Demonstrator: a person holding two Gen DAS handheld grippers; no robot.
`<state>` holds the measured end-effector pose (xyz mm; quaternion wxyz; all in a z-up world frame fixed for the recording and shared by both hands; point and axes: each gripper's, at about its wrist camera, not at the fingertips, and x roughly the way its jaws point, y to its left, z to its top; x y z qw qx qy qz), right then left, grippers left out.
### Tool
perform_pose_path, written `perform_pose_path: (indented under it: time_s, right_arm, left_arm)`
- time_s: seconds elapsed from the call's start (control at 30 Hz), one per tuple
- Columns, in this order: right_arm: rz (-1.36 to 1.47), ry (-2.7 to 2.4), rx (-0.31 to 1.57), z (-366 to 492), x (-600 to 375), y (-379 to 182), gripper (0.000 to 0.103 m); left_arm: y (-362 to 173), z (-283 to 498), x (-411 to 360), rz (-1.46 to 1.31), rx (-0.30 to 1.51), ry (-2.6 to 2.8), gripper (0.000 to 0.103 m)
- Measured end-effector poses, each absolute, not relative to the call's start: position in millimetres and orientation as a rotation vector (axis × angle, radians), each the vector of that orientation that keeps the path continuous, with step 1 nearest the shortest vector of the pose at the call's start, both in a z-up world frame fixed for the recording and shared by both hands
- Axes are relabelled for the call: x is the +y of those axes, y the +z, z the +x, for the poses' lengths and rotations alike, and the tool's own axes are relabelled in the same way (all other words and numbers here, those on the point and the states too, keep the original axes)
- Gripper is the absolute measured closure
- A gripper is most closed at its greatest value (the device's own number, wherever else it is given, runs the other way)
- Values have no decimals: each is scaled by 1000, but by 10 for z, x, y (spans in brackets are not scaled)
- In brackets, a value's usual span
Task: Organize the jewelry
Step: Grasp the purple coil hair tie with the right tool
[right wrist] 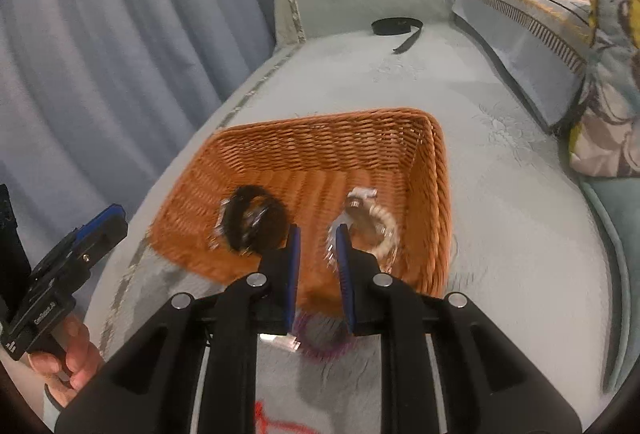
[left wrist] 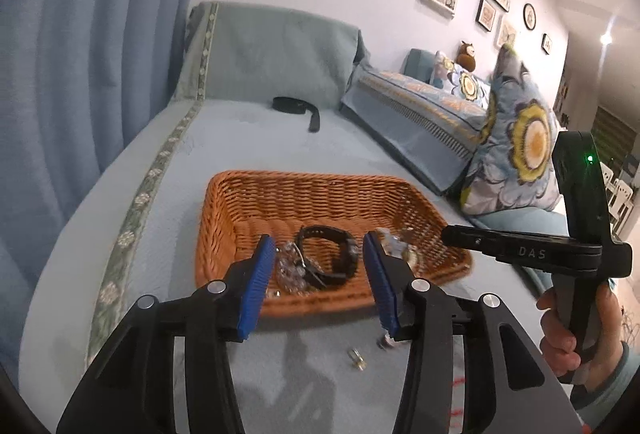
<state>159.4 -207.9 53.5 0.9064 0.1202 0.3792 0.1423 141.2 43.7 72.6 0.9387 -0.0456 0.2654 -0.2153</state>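
Fingers of the left gripper [left wrist: 320, 246] are standing apart with nothing between them, hovering over the near edge of the wicker basket [left wrist: 280, 190]. Right gripper [right wrist: 316, 234] fingers are sitting nearly closed with a narrow gap, gripping nothing visible. Inside the basket are lying a black watch [left wrist: 328, 254], a crystal bracelet [left wrist: 290, 268] and a pearl bracelet [right wrist: 382, 230]. A purple ring-shaped piece [right wrist: 320, 344] and a small gold item [left wrist: 356, 358] are resting on the sofa seat [left wrist: 248, 138], outside the basket.
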Motion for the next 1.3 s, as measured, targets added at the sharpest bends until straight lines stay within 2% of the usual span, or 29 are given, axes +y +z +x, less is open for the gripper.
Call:
perform_pose_path:
  time_s: [0.13, 0.4, 0.53, 0.8, 1.3]
  right_arm:
    - [243, 303, 755, 1241, -2095, 580, 87]
    - [229, 316, 781, 911, -2082, 321, 87]
    - [247, 291, 822, 929, -2108, 107, 77]
    - [289, 268, 906, 1140, -2071, -239, 77]
    - [156, 163, 916, 1599, -1879, -334, 77]
  left_arm:
    - [799, 1064, 551, -133, 518, -453, 47]
    - [518, 564, 574, -147, 539, -473, 47]
    - [306, 614, 497, -124, 588, -484, 47]
    - [-70, 837, 423, -116, 695, -493, 47]
    - [-233, 1060, 129, -33, 774, -512, 48]
